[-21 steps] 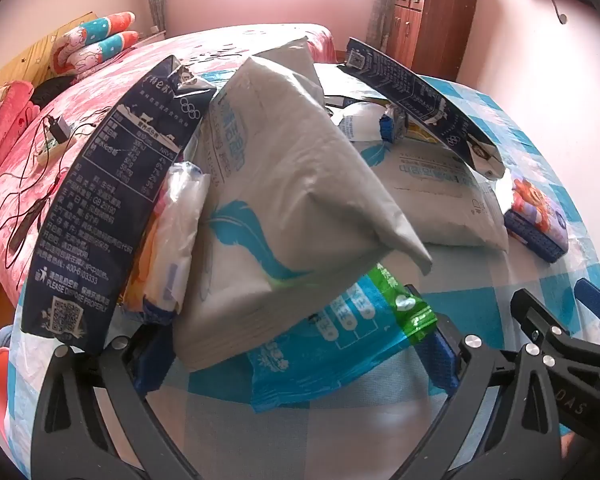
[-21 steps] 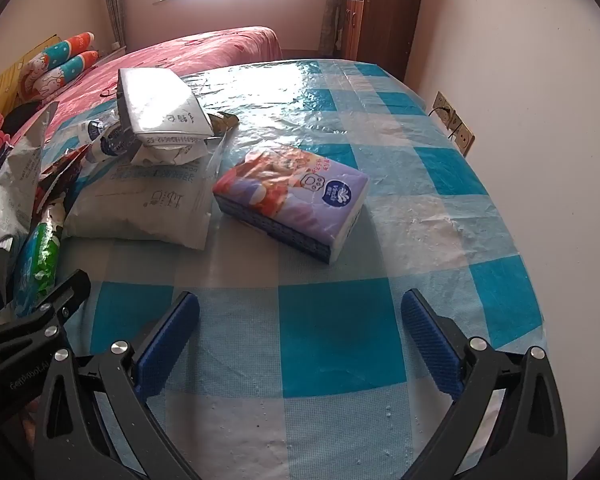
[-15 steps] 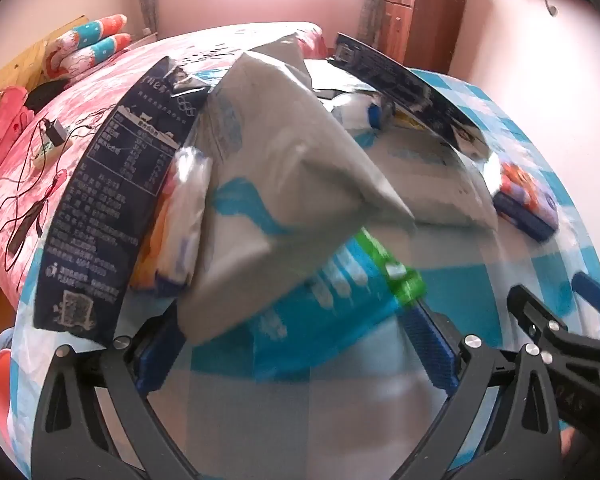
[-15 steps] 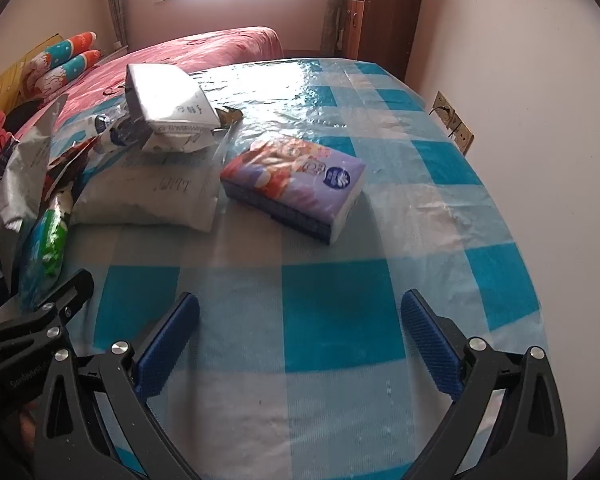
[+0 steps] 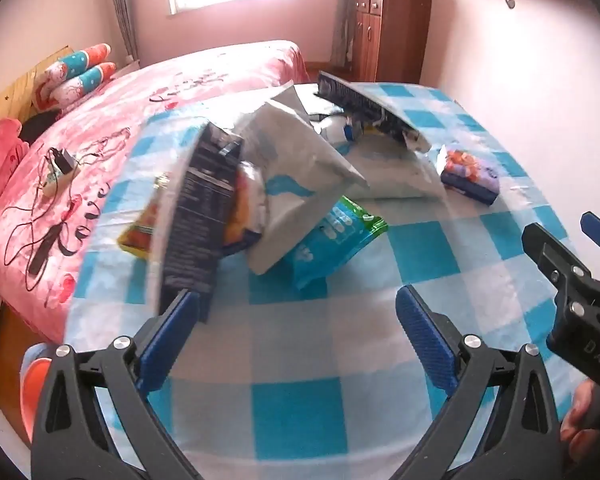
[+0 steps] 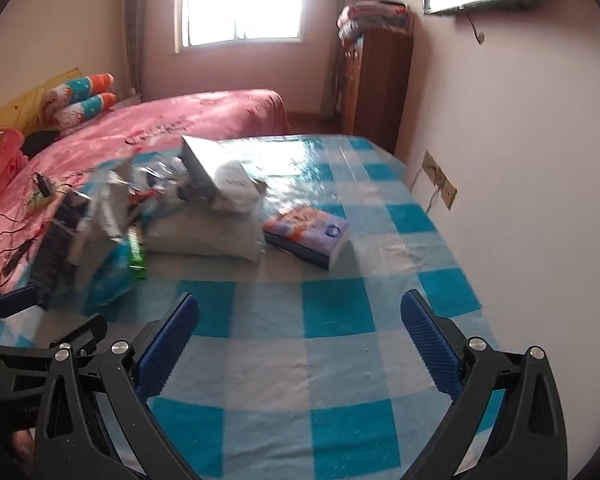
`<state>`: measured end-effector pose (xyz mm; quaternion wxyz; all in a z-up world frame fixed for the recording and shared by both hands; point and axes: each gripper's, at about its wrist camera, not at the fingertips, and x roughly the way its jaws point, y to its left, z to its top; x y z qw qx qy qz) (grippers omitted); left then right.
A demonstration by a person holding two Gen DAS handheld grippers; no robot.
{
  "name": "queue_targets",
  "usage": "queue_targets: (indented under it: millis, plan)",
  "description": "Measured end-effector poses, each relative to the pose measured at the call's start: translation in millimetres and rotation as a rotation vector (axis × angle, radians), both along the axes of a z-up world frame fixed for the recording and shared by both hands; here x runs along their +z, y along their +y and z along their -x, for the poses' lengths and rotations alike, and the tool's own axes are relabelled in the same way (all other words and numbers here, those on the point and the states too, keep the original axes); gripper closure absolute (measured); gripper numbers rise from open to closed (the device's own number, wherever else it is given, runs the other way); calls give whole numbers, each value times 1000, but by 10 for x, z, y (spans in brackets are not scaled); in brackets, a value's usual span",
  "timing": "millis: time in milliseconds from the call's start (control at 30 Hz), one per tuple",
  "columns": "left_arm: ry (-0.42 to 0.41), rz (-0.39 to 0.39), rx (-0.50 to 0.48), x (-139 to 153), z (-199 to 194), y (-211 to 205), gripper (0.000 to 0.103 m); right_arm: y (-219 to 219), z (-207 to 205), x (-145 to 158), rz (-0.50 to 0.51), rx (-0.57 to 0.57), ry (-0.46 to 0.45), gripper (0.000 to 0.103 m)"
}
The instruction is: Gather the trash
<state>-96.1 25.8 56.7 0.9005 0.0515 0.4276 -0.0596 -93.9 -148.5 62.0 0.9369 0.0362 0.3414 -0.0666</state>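
Observation:
A heap of wrappers lies on the blue-checked table (image 5: 300, 360): a dark blue printed bag (image 5: 198, 216), a grey-white bag (image 5: 296, 168), a blue and green pack (image 5: 332, 236) and a yellow-orange packet (image 5: 140, 228). A purple tissue pack (image 5: 470, 176) lies to the right of the heap; it also shows in the right wrist view (image 6: 308, 234). My left gripper (image 5: 296, 332) is open and empty, just short of the heap. My right gripper (image 6: 300, 344) is open and empty over bare cloth, short of the tissue pack.
A pink bed (image 5: 100, 140) with cables and a charger (image 5: 62, 164) runs along the table's left side. A wooden cabinet (image 6: 376, 88) stands at the back. A wall with a socket (image 6: 440, 180) borders the table on the right.
Both grippers have pulled back and risen away from the heap, so the wrappers look smaller and farther off. Both stay open and empty.

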Motion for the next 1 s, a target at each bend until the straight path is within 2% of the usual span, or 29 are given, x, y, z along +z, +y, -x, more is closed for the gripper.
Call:
queue_targets:
  millis: [200,433,633,1000]
  plan:
    - [-69,7,19,305,166,204,4,210,325,379,7,40,-112,4]
    - [-153,18,51,536,346,530,4,442,593,664,-6,71,-169,4]
    - [-198,16,74,638,477,694,4,579,746,740,3,69,-168,4]
    - [-249,17,82,745,699,824,4,532,932,805,8,26,-183,4]
